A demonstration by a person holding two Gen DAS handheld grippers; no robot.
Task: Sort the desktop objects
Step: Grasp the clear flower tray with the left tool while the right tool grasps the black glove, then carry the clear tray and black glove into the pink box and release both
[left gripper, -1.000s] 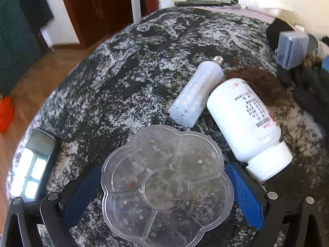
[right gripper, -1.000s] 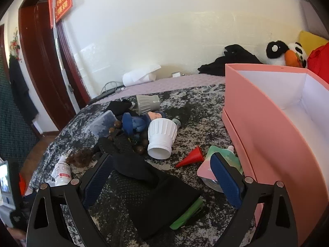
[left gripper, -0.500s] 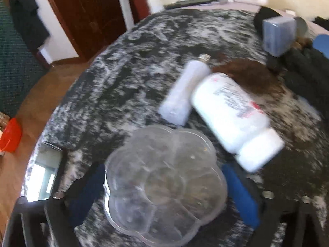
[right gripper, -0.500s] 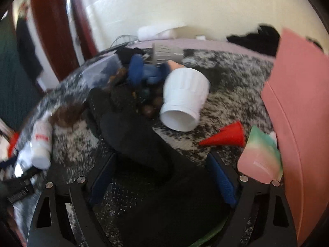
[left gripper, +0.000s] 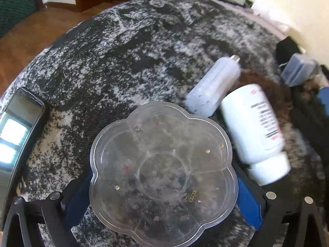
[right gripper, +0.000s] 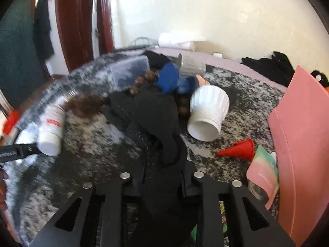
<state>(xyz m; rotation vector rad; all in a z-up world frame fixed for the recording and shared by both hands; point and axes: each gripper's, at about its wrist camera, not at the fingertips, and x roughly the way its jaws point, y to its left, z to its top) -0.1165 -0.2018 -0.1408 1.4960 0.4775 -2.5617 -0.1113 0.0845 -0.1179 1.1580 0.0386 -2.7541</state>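
Left tongs (left gripper: 164, 187) are clasping the clear flower-shaped tray (left gripper: 163, 173) by its two opposite lobes, blue pads (left gripper: 247, 201) pressing on either side; whether the tray is lifted or resting on the mottled surface (left gripper: 127, 47) cannot be told. A phone (left gripper: 18, 123) is lying at the surface's left edge. Just right of the tray, an LED corn bulb (left gripper: 213, 86) and a white bottle (left gripper: 255, 131) are lying side by side, touching. Judgement: the thin tray wall is likely flexing, so pressure should be kept light and the tray level, since small beads are sitting in its compartments.

Right tongs (right gripper: 162, 177) are clamping a black cloth (right gripper: 156, 119), fingers drawn close together on a bunched fold. Beyond it, a white ribbed cup (right gripper: 207, 113) is lying on its side, a red cone (right gripper: 238, 148) to its right, and a pink box (right gripper: 302, 140) is standing at the far right. Judgement: the cloth is draping near brown beads (right gripper: 141, 82); raising it slowly would be avoiding dragging them
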